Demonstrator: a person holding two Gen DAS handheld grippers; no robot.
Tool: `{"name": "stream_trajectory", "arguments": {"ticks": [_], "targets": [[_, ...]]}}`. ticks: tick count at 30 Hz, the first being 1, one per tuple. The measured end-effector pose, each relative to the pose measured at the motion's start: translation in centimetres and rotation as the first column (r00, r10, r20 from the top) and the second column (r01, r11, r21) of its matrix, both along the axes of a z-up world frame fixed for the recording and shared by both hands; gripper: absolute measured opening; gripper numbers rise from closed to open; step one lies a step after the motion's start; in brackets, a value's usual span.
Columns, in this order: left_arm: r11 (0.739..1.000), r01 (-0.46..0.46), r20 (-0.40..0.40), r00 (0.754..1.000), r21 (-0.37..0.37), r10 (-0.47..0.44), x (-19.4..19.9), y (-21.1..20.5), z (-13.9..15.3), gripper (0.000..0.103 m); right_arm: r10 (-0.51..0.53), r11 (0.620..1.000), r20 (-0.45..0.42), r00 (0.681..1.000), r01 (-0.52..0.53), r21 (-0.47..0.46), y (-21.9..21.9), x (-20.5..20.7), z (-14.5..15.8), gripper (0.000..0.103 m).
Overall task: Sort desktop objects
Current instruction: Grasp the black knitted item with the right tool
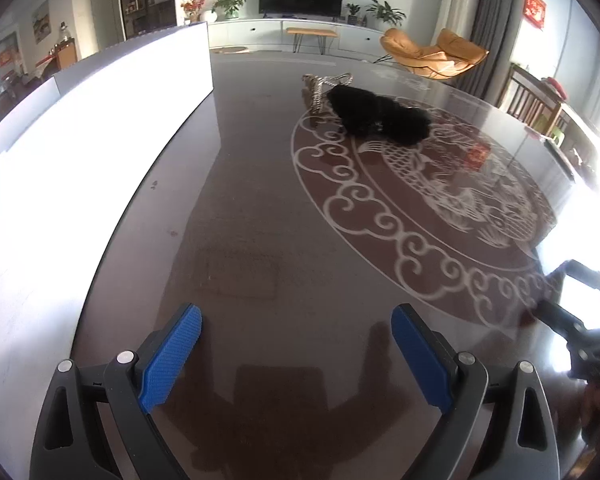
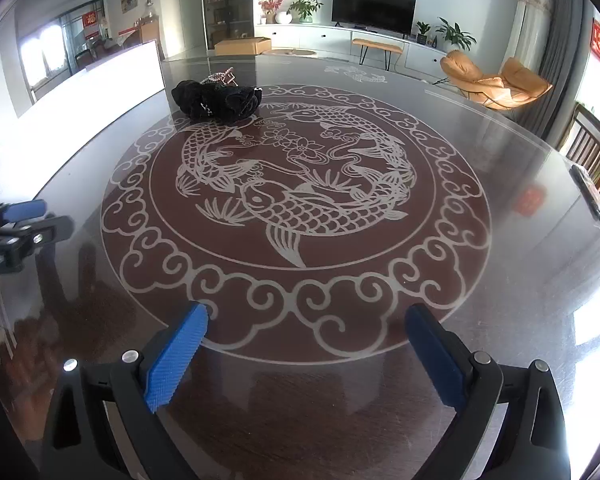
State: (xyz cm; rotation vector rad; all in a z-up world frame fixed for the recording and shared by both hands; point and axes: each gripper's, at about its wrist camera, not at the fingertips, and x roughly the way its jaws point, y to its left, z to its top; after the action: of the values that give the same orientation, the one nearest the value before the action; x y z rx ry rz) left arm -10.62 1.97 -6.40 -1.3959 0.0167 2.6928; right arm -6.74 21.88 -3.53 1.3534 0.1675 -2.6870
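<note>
While both grippers hang over the near side of the table (image 2: 500, 152), the black fuzzy thing (image 2: 216, 102) sits on the far side, on the rim of the round fish pattern (image 2: 296, 208). From the right wrist its long axis runs left-right; I can't tell which end is the front. A beaded, silvery item (image 1: 324, 86) touches its far end, just behind it. A white box (image 1: 100, 140) stands along the left edge. Left gripper (image 1: 296, 344) has its blue pads spread wide with nothing between them, and the right gripper (image 2: 306, 344) is the same. Surface is dark, glossy wood under glass, in a living room with a TV (image 2: 374, 8) and an orange lounge chair (image 2: 496, 80) behind.
</note>
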Motion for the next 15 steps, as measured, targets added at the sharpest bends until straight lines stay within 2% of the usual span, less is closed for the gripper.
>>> {"name": "stream_trajectory", "arguments": {"ticks": [5,7,9,13,15], "targets": [[1.000,0.009,-0.010,1.000,-0.028,-0.009,-0.1,0.1,-0.3,0.098,-0.011,1.000,0.001,1.000,0.011,0.011,-0.1,-0.1,0.0,0.103],[1.000,0.011,-0.007,1.000,-0.023,-0.011,0.0,0.0,-0.3,0.103,-0.015,1.000,-0.001,1.000,0.015,0.018,-0.1,-0.1,0.0,0.103],[0.999,0.003,0.003,1.000,-0.040,-0.003,-0.1,0.2,-0.4,0.103,-0.014,1.000,-0.003,1.000,0.014,0.022,-0.2,0.0,0.0,0.103],[0.999,0.004,0.002,1.000,-0.042,-0.003,-0.4,0.4,-0.4,0.103,-0.007,1.000,0.024,1.000,0.008,-0.030,0.4,-0.4,-0.1,0.103],[0.999,0.003,0.003,1.000,-0.042,-0.003,-0.4,0.4,-0.4,0.103,0.025,0.999,0.028,0.999,-0.024,-0.024,0.1,-1.3,-0.2,0.103]]}}
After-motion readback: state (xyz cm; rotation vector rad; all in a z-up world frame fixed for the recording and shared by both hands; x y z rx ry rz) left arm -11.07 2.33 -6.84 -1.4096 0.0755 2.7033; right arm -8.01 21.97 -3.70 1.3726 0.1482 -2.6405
